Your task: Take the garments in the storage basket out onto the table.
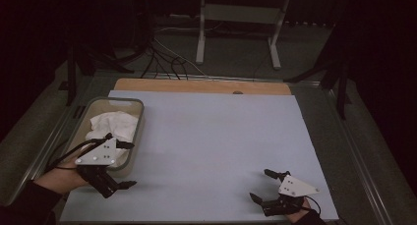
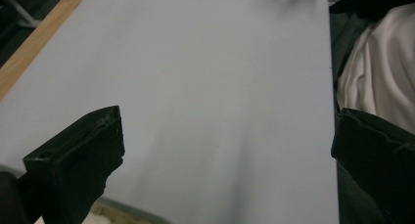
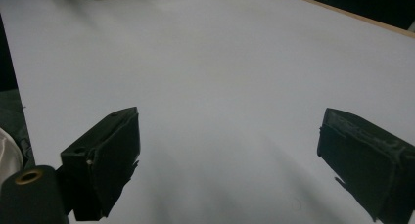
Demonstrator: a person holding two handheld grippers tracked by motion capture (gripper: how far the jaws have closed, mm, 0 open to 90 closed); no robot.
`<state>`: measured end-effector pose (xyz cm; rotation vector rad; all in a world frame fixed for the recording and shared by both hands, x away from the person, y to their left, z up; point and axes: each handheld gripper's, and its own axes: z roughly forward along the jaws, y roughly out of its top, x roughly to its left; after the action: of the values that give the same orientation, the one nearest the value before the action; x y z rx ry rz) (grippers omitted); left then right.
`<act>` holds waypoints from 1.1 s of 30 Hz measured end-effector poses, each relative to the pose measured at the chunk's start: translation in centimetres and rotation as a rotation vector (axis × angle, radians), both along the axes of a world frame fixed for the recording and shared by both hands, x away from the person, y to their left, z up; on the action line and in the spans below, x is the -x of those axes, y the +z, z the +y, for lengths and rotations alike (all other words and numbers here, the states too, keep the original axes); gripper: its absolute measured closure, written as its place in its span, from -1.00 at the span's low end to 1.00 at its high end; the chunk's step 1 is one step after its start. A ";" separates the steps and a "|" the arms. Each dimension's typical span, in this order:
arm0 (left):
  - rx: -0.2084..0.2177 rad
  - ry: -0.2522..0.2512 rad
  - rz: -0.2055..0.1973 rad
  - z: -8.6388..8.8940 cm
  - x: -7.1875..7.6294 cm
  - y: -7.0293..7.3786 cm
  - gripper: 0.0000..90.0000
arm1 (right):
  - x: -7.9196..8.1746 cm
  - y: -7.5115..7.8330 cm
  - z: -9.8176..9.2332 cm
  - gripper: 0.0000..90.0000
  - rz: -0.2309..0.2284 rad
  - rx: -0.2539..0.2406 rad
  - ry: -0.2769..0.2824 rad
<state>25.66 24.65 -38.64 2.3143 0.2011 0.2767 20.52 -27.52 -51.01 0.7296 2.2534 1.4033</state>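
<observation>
While both sets of fingers stand wide apart and hold nothing, I judge this the approach step — my left gripper [image 1: 123,164] hovers at the near corner of the bin [image 1: 139,118], where the white cloth [image 1: 112,125] lies crumpled. My right gripper [image 1: 261,184] waits over the bench [image 1: 211,136]. Next: dip left into the bin and pinch the cloth.

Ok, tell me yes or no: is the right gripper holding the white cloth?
No: the right gripper sits open and empty over the bare mat, while the white cloth lies in the bin by the left gripper.
</observation>
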 end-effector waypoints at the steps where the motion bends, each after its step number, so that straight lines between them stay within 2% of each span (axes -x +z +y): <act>1: 0.000 0.000 0.000 0.0 0.0 0.0 -1.00 | 0.0 0.0 0.0 -0.81 0.000 0.000 0.000; 5: -0.023 0.031 0.001 0.8 -0.7 0.1 -1.00 | 0.0 0.0 0.0 -0.81 0.000 0.001 -0.002; 11: -0.030 0.076 -0.006 2.1 -1.9 0.7 -1.00 | 0.0 0.1 0.0 -0.81 0.000 -0.001 -0.002; 13: -0.016 0.079 -0.008 2.5 -2.1 0.9 -1.00 | 0.0 0.0 0.0 -0.81 -0.005 0.003 -0.003; 16: -0.041 0.093 -0.016 2.8 -2.4 1.1 -1.00 | 0.0 0.0 0.0 -0.81 -0.003 0.003 -0.004; 20: -0.052 0.107 -0.014 3.3 -3.0 1.3 -1.00 | 0.0 0.0 0.0 -0.81 0.002 0.001 -0.005; 22: -0.054 0.109 -0.007 3.4 -3.2 1.2 -1.00 | 0.0 -0.1 0.1 -0.80 -0.005 0.002 -0.004; 25: -0.082 0.127 0.010 3.9 -4.0 1.1 -1.00 | 0.0 -0.1 0.1 -0.81 0.001 0.007 -0.004; 29: -0.082 0.141 0.021 4.3 -4.3 1.0 -1.00 | 0.0 -0.1 0.2 -0.80 0.006 0.004 -0.001; 31: -0.079 0.169 0.036 5.0 -5.1 0.7 -1.00 | 0.0 -0.2 0.2 -0.81 0.009 0.008 0.001; 33: -0.081 0.175 0.041 5.2 -5.3 0.6 -1.00 | 0.0 -0.2 0.3 -0.80 0.007 0.011 0.002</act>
<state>30.94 29.85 -38.03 2.3874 0.4216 0.3303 20.56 -27.23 -51.20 0.7307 2.2659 1.3906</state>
